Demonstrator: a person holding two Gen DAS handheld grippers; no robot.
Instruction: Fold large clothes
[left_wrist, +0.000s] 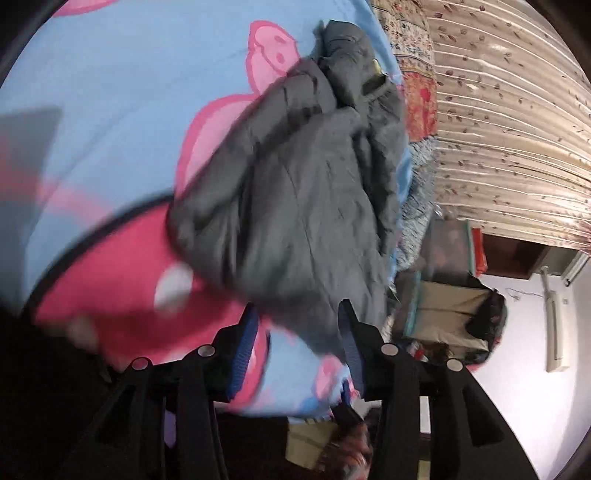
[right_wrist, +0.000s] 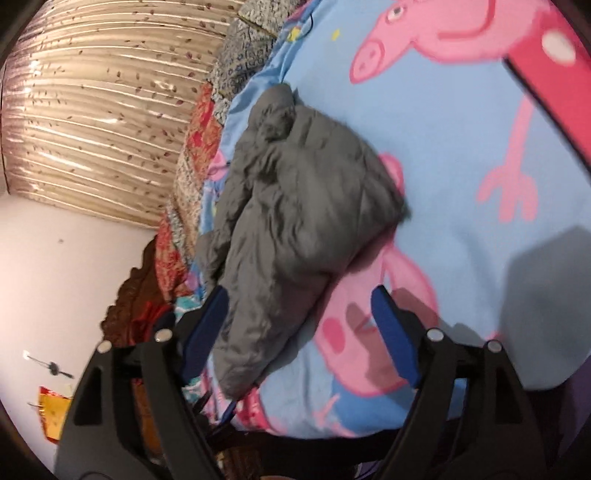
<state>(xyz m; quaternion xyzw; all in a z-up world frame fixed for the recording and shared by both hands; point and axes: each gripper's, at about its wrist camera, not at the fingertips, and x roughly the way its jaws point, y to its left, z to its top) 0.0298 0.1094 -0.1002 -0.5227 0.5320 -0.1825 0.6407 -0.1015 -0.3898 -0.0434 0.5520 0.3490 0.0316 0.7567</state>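
Observation:
A crumpled grey padded garment (left_wrist: 295, 192) lies in a heap on a blue bedsheet (left_wrist: 129, 110) printed with pink cartoon pigs. In the left wrist view my left gripper (left_wrist: 295, 312) hovers at the garment's near edge. Its blue-padded fingers (left_wrist: 245, 332) stand apart, with grey cloth and sheet showing between them and no pad pressing. In the right wrist view the same garment (right_wrist: 295, 206) lies ahead. My right gripper (right_wrist: 299, 295) is wide open, with the garment's near corner between its fingers, one of which (right_wrist: 388, 321) is over the sheet (right_wrist: 461, 129).
A beige leaf-patterned curtain (left_wrist: 498, 129) hangs beyond the bed, and floral quilts (left_wrist: 417, 74) are bunched along the bed's far edge. Bags and boxes (left_wrist: 450, 295) stand beside the bed by a white wall (right_wrist: 55, 277). The image is motion-blurred.

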